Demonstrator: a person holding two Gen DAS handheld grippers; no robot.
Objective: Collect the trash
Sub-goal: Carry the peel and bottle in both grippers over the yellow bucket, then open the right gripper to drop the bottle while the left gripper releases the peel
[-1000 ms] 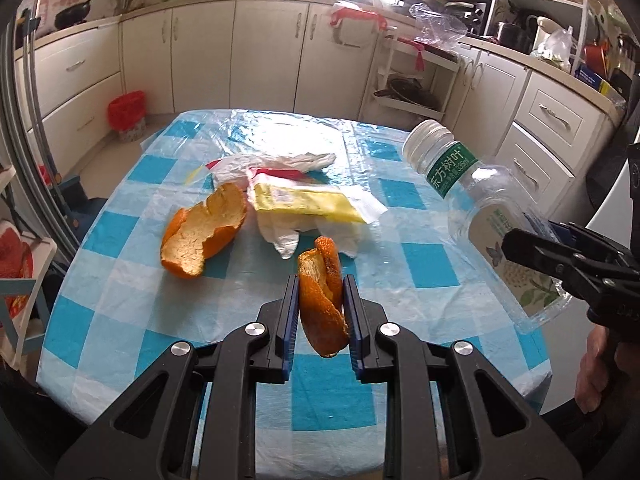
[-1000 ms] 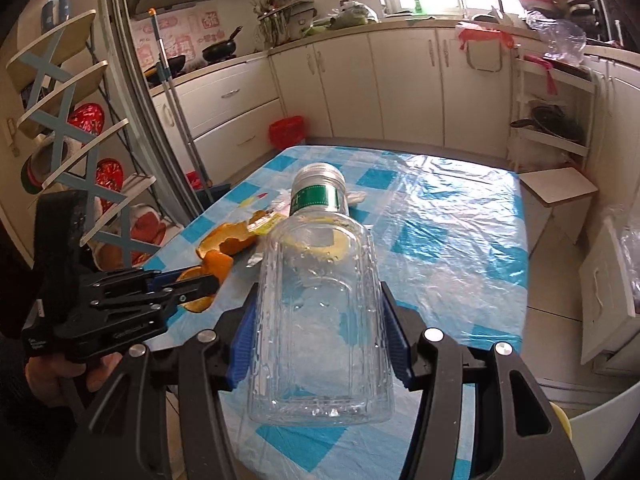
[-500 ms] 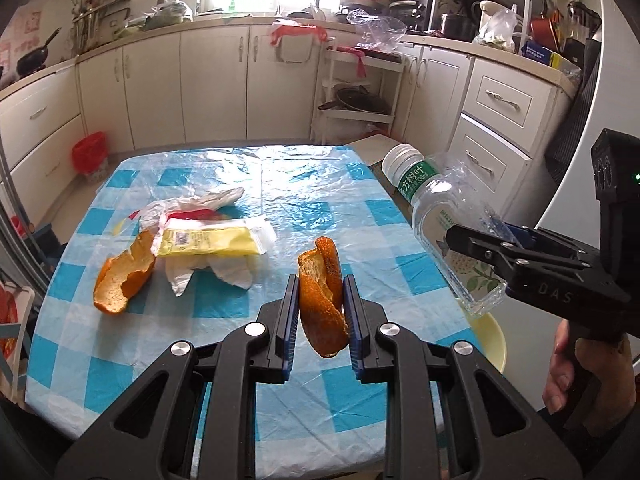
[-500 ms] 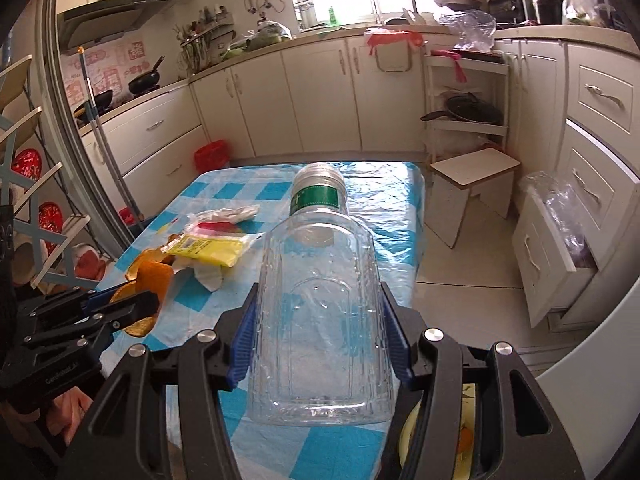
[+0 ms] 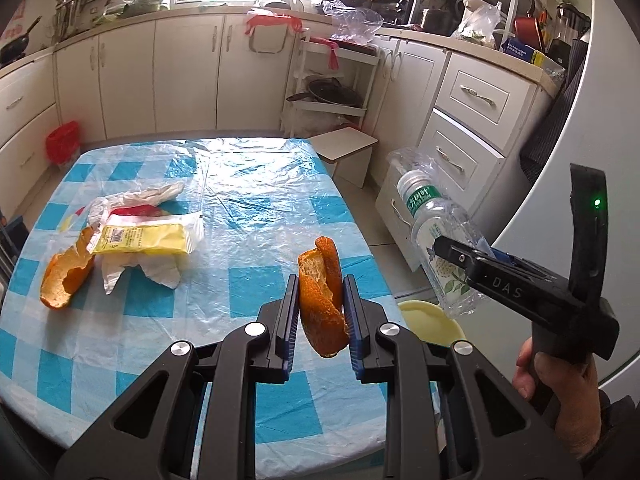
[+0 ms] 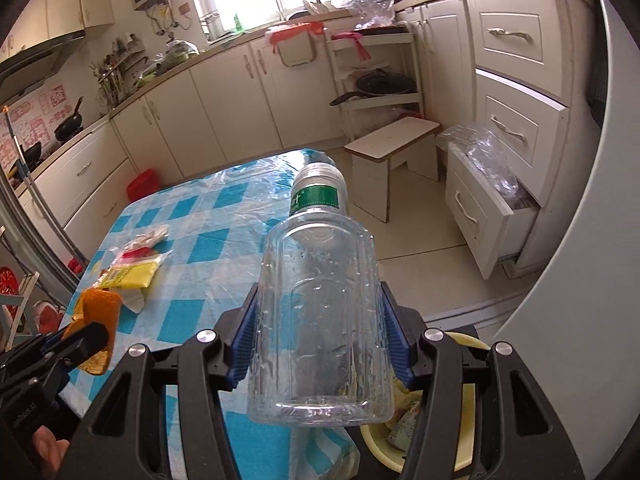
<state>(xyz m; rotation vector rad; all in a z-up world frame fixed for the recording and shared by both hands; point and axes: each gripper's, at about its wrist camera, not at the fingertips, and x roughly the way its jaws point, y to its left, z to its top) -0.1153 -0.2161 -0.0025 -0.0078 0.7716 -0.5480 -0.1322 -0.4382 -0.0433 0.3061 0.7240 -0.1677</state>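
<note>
Two pairs of tongs are each clamped on a piece of trash above the near right corner of the table (image 5: 256, 184), which wears a blue-and-white checked cloth under clear plastic. The left gripper (image 5: 322, 312) pinches a curled piece of orange peel (image 5: 322, 300) upright between its blue pads, the peel sticking up above the fingertips and hanging a little below them. The right gripper (image 6: 320, 336) squeezes the body of an empty clear plastic bottle (image 6: 320, 296), whose green-labelled neck and silvery cap point forward, away from the camera; in the left wrist view the bottle is off the table's right edge, over a pale yellow bin (image 5: 430, 318). That bin sits on the floor just beside the near right corner. Still lying near the table's left edge are a second orange peel (image 5: 66, 276), a yellow wrapper (image 5: 148, 234) and crumpled white paper (image 5: 136, 270), all touching or overlapping one another, well apart from both tongs.
</note>
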